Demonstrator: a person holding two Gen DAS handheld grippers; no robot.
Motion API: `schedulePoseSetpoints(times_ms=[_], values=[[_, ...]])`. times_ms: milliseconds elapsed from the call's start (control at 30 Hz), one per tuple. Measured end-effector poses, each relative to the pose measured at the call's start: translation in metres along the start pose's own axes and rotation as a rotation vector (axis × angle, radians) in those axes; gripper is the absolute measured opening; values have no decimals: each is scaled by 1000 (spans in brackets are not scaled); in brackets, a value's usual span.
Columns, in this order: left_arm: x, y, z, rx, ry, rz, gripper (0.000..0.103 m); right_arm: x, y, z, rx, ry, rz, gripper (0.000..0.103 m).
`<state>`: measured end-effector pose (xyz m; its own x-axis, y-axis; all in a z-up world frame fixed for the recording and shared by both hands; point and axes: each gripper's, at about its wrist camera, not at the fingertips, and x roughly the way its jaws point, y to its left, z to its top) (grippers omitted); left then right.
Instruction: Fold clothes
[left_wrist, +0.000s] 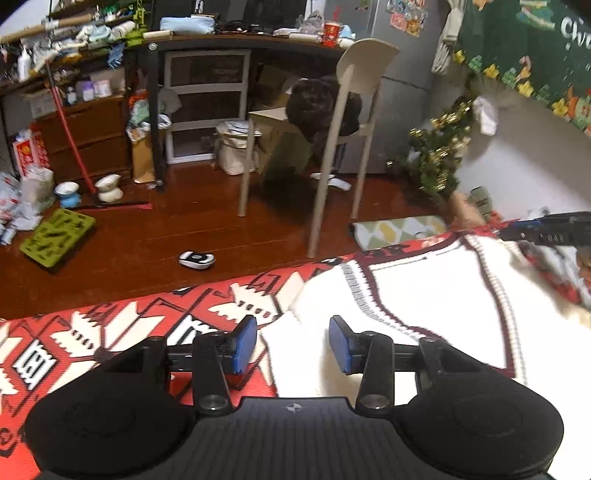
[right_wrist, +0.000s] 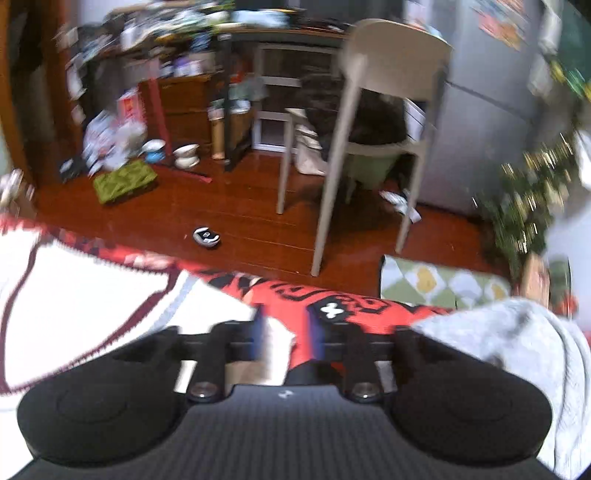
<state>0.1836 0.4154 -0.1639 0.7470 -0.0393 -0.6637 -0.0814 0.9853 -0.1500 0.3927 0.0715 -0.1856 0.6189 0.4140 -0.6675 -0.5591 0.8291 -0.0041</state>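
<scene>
You've got a glossy red-brown wood floor (left_wrist: 192, 229) w/ a beige chair (left_wrist: 347, 122) mid-room, dark desk (left_wrist: 236, 40) behind it piled w/ clutter, white drawer unit (left_wrist: 205, 107) under it, small Xmas tree (left_wrist: 439, 155) by the white wall (left_wrist: 517, 166) at right.

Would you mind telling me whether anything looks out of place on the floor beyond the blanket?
Yes: a small white-and-black device lies alone on the bare wood floor, and a red-handled broom lies partly across the floor near two pet bowls.

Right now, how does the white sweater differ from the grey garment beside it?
The white sweater lies spread flat and has dark maroon striped trim; the grey garment is bunched in a heap and looks plain. The sweater shows in both views, the grey one only in the right. Both rest on the red patterned cover.
</scene>
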Motion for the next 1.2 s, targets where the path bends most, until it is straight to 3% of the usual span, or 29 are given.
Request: schedulePoseSetpoints(times_ms=[133, 300, 533, 667, 867, 933, 967, 1000, 1200], values=[[-1, 12, -1, -50, -4, -30, 30, -26, 0, 17, -22, -28, 41, 36], [1, 21, 1, -122, 1, -87, 26, -45, 34, 47, -83, -16, 170, 36], [-8, 45, -8, -288, -22, -113, 25, -22, 119, 74, -20, 89, 413, 36], [-10, 59, -11, -381, -17, -133, 25, 11, 156, 75, 58, 175, 471, 36], [-12, 73, -12, -484, -12, -172, 22, 58, 173, 70, 181, 231, 484, 32], [-10, 71, -11, -478, -1, -174, 22, 68, 175, 66, 163, 237, 461, 9], [-9, 69, -10, -475, 5, -176, 22, 72, 175, 64, 150, 233, 450, 2], [-8, 68, -9, -471, 11, -177, 22, 75, 175, 63, 132, 223, 439, 1], [0, 45, -4, -294, 39, -144, 22, 65, 174, 53, 44, 176, 419, 1]])
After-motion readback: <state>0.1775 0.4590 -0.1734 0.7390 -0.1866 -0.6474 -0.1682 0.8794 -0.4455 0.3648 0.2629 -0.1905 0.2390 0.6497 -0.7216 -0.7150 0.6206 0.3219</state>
